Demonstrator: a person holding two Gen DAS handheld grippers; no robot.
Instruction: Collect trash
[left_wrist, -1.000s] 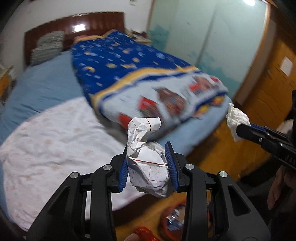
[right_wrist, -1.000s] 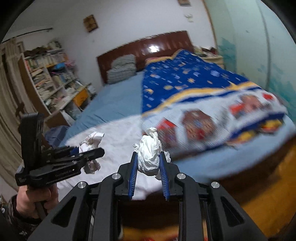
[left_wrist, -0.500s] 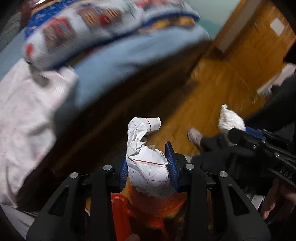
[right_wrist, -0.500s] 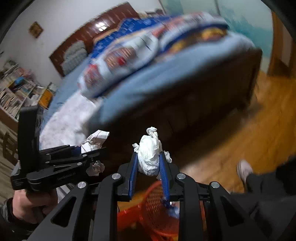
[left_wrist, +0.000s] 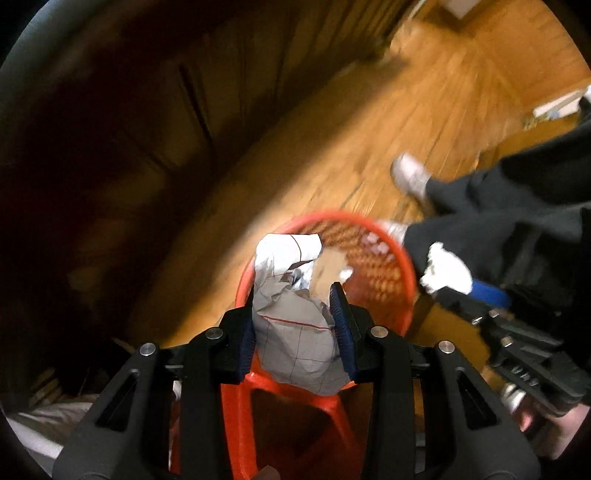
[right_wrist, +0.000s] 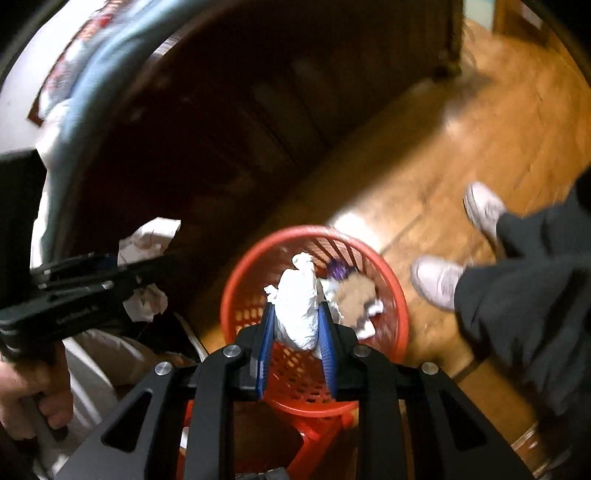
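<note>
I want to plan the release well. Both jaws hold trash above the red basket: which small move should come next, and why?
Probably open the right gripper first: its white tissue wad hangs over the red basket, so it should drop in. The left gripper's crumpled paper sits nearer the rim.

Both wrist views downward, basket (left_wrist: 400, 258) shared

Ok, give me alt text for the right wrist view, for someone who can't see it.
The right gripper holds a crumpled white tissue above a red mesh basket that already contains trash, on a wooden floor. The left gripper holds crumpled paper beside it.
</note>
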